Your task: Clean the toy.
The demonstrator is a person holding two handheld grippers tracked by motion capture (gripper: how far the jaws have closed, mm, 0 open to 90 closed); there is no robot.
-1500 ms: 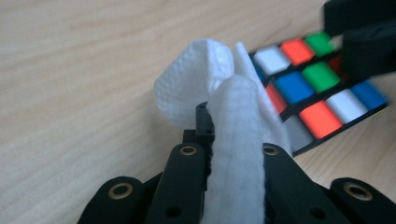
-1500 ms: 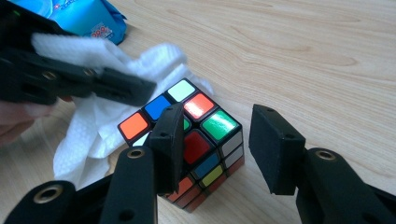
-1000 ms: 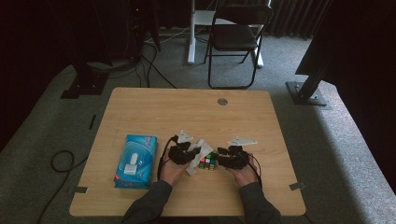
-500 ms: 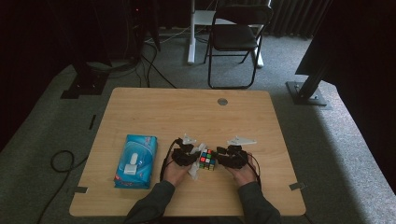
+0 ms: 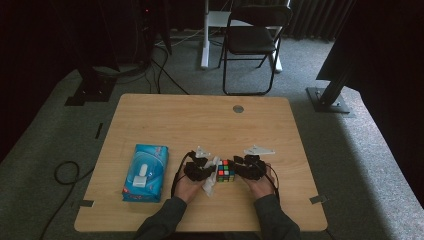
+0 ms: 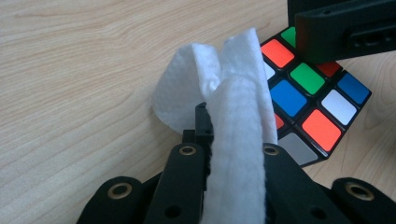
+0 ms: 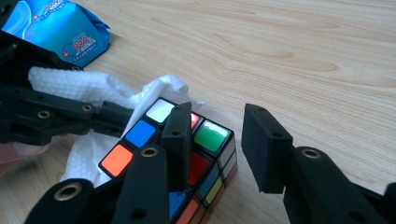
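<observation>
1. Seen from the high view: puzzle cube (image 5: 226,170) low in the frame's centre, on the wooden table (image 5: 200,120), between the left gripper (image 5: 207,171) and the right gripper (image 5: 240,169); white wipe (image 5: 210,180) bunched just left of the cube.
2. Clear in the left gripper view, not from above: wipe (image 6: 233,140) pinched tight between the left gripper (image 6: 232,154) jaws, standing up in folds, its edge against the cube (image 6: 308,102) at right of frame; other gripper's black jaw laid over the cube's top corner at upper right.
3. Shown in the right gripper view: right gripper (image 7: 219,140) partly open, jaws just been closing; one jaw resting on the cube (image 7: 187,154), the other off to the right with bare table under it; no squeeze on the cube visible.
4. Also there, upper left: corner of the blue wipes pack (image 7: 60,28), and the wipe (image 7: 93,93) lying behind the cube.
5. Surface: pale wood grain, one round grommet (image 5: 238,108) near the far edge.
6. Room: dark, grey carpet, a folding chair (image 5: 252,40) beyond the table, stand bases and cables at upper left and right.
7. Count: one cube, one wipe, one pack (image 5: 145,172), two grippers, one chair.
</observation>
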